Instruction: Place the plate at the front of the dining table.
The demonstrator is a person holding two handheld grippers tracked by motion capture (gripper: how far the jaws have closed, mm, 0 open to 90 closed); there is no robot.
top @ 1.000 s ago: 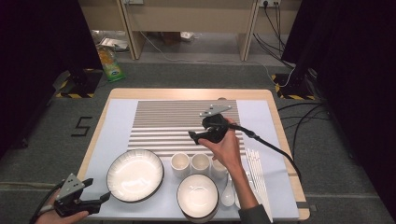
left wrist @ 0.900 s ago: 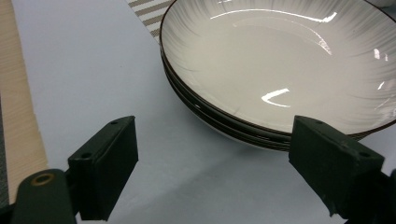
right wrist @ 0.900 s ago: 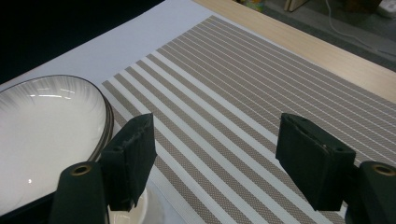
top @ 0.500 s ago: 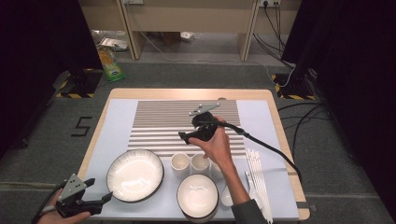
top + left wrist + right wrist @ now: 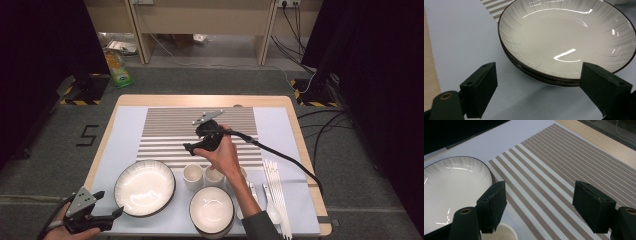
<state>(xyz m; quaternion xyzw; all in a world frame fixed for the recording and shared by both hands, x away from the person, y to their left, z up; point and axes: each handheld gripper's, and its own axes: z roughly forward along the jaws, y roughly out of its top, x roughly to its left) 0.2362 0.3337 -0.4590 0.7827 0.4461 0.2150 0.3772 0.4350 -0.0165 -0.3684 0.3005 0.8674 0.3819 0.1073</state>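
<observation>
A stack of shallow white plates with dark rims [image 5: 144,187] lies at the front left of the table. My left gripper [image 5: 110,203] is held off the front left corner, open and aimed at the stack. In the left gripper view the plates [image 5: 566,40] lie just beyond the open gripper [image 5: 546,87], which holds nothing. My right gripper [image 5: 189,147] hovers over the striped placemat [image 5: 165,135], pointing left. In the right gripper view it is open [image 5: 541,205] and empty above the mat [image 5: 564,170], with the plates [image 5: 451,187] at the left.
Two small white cups [image 5: 193,175] [image 5: 214,176] stand in front of the mat, and a white bowl [image 5: 212,210] sits at the front edge. Spoons [image 5: 272,210] and white chopsticks [image 5: 277,192] lie at the front right. A cable [image 5: 285,157] trails right from the right gripper.
The right gripper has moved left and a little toward the person over the mat. The left gripper has stayed near the front left corner.
</observation>
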